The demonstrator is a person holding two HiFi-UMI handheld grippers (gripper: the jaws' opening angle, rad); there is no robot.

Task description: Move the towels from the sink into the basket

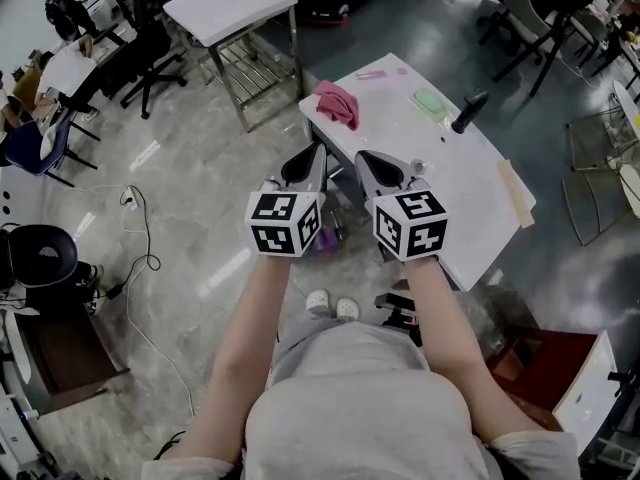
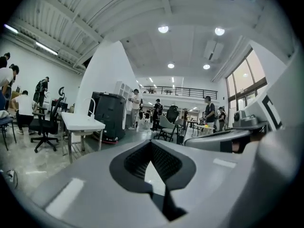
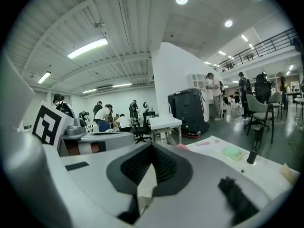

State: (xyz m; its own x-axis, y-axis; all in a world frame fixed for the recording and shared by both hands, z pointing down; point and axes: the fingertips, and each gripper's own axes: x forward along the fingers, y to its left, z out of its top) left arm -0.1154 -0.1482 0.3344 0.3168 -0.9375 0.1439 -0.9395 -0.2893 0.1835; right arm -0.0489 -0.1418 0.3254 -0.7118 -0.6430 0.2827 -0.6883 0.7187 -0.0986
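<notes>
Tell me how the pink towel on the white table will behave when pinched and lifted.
The pink towel lies crumpled in soft folds, so it is probably floppy and will sag from a pinch. It looks like thin cloth, likely light. It sits by the edge of the white table, so a push might slide it off rather than roll it.
</notes>
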